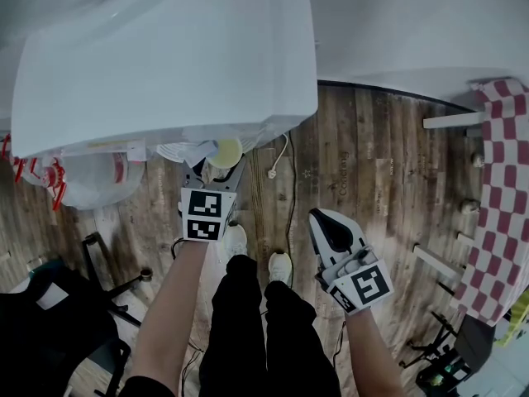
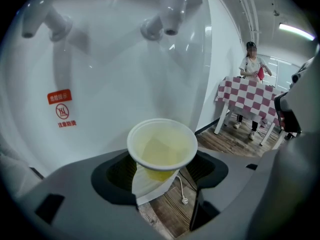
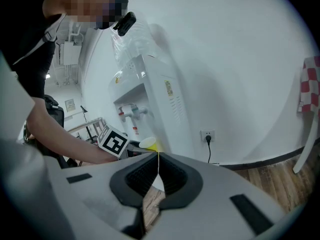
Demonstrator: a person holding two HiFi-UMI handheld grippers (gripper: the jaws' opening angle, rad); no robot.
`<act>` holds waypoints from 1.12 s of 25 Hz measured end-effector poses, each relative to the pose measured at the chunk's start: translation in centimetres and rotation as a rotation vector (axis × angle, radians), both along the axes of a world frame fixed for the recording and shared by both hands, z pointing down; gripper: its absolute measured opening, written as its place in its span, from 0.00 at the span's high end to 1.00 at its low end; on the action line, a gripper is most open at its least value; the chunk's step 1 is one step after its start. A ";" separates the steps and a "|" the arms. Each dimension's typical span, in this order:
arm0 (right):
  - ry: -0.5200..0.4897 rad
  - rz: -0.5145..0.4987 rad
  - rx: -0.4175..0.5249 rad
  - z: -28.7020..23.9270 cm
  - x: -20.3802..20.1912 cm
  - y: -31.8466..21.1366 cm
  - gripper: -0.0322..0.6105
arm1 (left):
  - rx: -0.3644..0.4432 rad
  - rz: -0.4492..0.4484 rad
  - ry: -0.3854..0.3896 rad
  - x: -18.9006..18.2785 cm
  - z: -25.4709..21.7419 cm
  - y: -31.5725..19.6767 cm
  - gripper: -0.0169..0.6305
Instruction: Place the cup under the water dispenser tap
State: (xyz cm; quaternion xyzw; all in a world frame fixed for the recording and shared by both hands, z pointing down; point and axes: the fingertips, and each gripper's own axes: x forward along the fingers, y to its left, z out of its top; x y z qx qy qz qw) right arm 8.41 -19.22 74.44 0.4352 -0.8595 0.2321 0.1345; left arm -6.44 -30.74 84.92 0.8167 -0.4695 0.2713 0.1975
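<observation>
A yellow paper cup (image 2: 161, 146) hangs in front of the white water dispenser (image 1: 165, 56), with my left gripper (image 2: 162, 163) shut on its sides. The cup is empty and upright, its rim above the jaws. It sits below the dispenser's blue tap (image 2: 170, 6), slightly nearer to me; the red tap (image 2: 42, 16) is to the left. In the head view the cup (image 1: 225, 150) shows just past the left gripper (image 1: 212, 172), under the dispenser's front edge. My right gripper (image 1: 324, 222) hovers over the floor to the right, its jaws shut (image 3: 159, 156) on nothing.
A table with a red-and-white checked cloth (image 1: 496, 197) stands at the right, and a person (image 2: 252, 64) stands behind it. A white cord with a plug (image 1: 273, 172) lies on the wood floor by the dispenser. A plastic bag (image 1: 91, 176) and a black chair (image 1: 50, 321) are at the left.
</observation>
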 end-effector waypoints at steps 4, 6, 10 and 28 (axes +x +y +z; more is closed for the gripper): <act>0.001 -0.001 -0.005 0.1 0.0 0.3 0.92 | 0.006 0.007 -0.011 0.1 0.0 -0.2 0.49; 0.001 -0.002 -0.008 0.3 0.0 0.4 0.92 | 0.009 0.008 -0.017 0.1 0.1 -0.2 0.49; 0.001 -0.006 -0.008 0.3 0.0 0.5 0.92 | 0.013 0.009 -0.026 -0.1 0.1 0.0 0.46; -0.002 -0.038 0.024 -3.6 -0.4 1.8 0.92 | -0.018 -0.053 -0.046 -2.0 -2.5 4.0 0.43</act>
